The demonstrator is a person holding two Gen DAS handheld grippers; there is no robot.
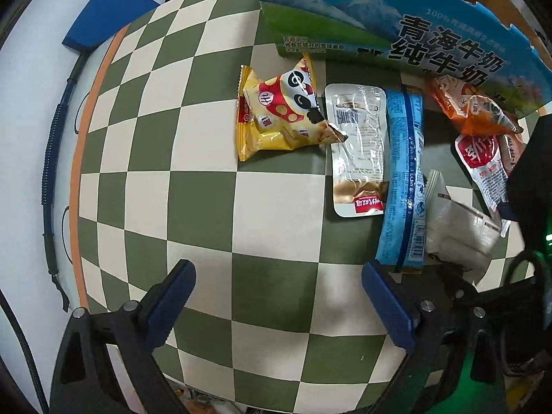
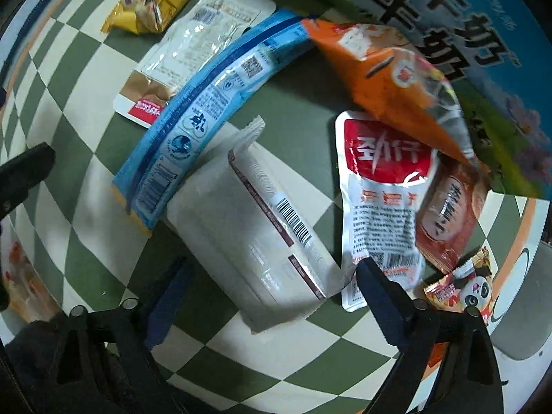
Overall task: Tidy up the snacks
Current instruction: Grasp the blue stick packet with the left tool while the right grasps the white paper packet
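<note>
Snack packets lie in a heap on the green-and-cream checked cloth (image 1: 207, 207) beside a blue milk carton box (image 1: 414, 27). They include a yellow panda bag (image 1: 276, 117), a clear-and-white pouch (image 1: 358, 145), a long blue packet (image 1: 403, 179), an orange bag (image 2: 390, 82), a red-and-white pouch (image 2: 379, 200) and a brown pouch (image 2: 448, 214). My left gripper (image 1: 277, 269) is open over bare cloth, just left of the blue packet's end. My right gripper (image 2: 272, 264) points down, open, with a white packet (image 2: 262, 227) between its fingers; the pads do not clearly press on it.
A small panda packet (image 2: 462, 286) lies by the right finger (image 2: 379, 286), near the cloth's orange border. A blue block (image 1: 103, 17) and a black cable (image 1: 55, 158) lie off the cloth on the left. A grey object (image 2: 524, 303) sits beyond the right border.
</note>
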